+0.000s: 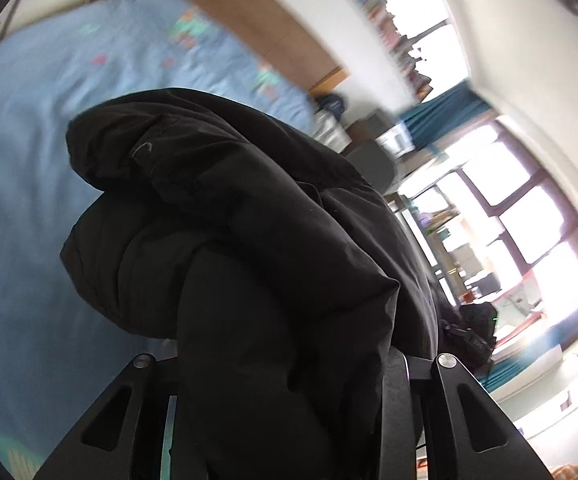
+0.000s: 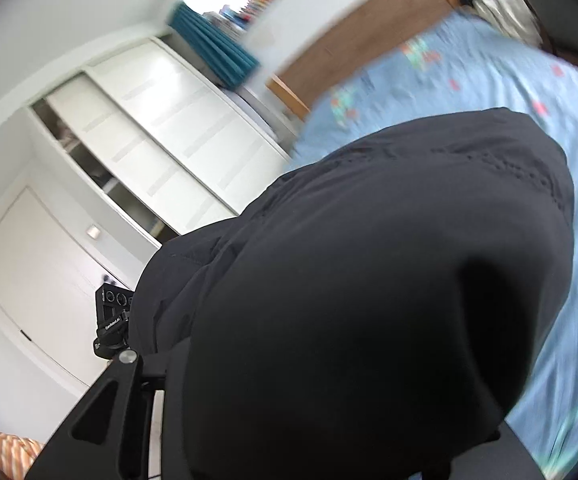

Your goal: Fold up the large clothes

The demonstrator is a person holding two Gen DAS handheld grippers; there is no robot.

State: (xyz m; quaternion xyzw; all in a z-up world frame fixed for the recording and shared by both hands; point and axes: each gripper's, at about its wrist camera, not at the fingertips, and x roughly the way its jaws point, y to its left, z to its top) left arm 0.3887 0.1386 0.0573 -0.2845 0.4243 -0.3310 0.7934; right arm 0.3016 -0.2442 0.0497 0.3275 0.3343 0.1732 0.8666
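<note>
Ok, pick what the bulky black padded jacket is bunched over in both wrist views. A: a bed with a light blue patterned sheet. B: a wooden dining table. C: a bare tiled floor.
A: the bulky black padded jacket fills both views, with the bed's light blue patterned sheet spread behind it below a brown wooden headboard.

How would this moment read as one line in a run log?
step: lifting | left gripper: shut on black jacket | right gripper: shut on black jacket | under it: blue bedspread

A bed (image 1: pixel 29 128) under a light blue sheet (image 2: pixel 469 76) with small coloured patches, wooden headboard (image 2: pixel 353 44) behind.
</note>
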